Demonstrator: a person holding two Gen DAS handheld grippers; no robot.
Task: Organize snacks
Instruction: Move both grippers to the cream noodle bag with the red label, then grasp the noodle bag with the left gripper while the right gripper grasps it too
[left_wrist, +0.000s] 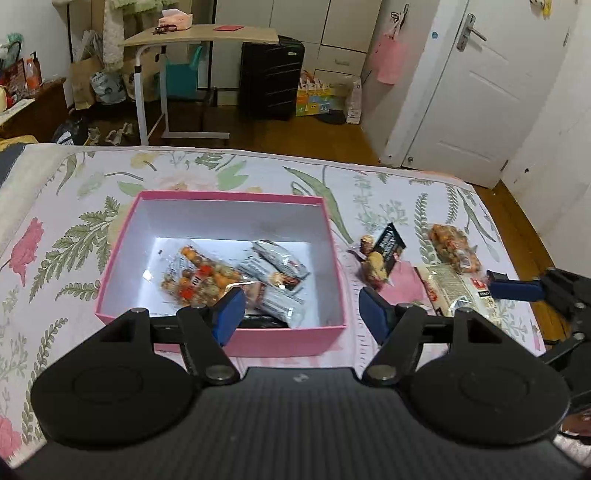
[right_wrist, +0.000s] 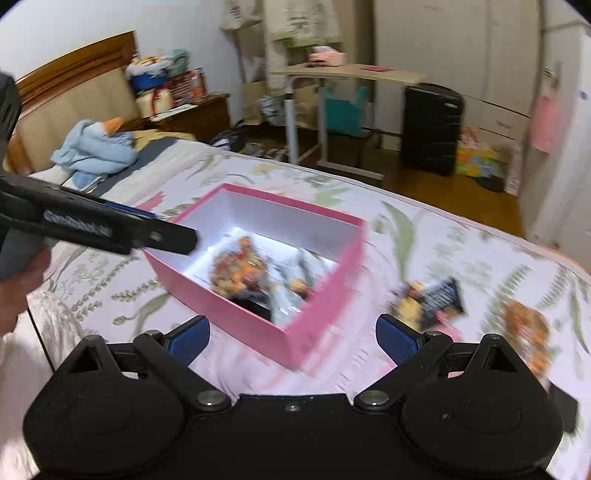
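Each tool (left_wrist: 301, 314) is matte black plastic with blue pads (left_wrist: 231, 314) and silver pivot screws.

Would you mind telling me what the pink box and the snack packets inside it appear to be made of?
Pink box: likely matte cardboard, given its thin straight walls and white lining. Snack packets: probably glossy plastic film; they crinkle and catch glare, and one shows its contents through.

One pink box (left_wrist: 221, 325) is sitting ahead of the left gripper (left_wrist: 299, 314), holding one clear packet of mixed nuts (left_wrist: 201, 278) and what look like three silver wrapped snacks (left_wrist: 275, 264); the exact number is hard to tell. Three more packets are lying on the bed to the gripper's right: one black (left_wrist: 384, 247), one orange (left_wrist: 452, 249), one pale (left_wrist: 458, 290). Two grippers are showing.
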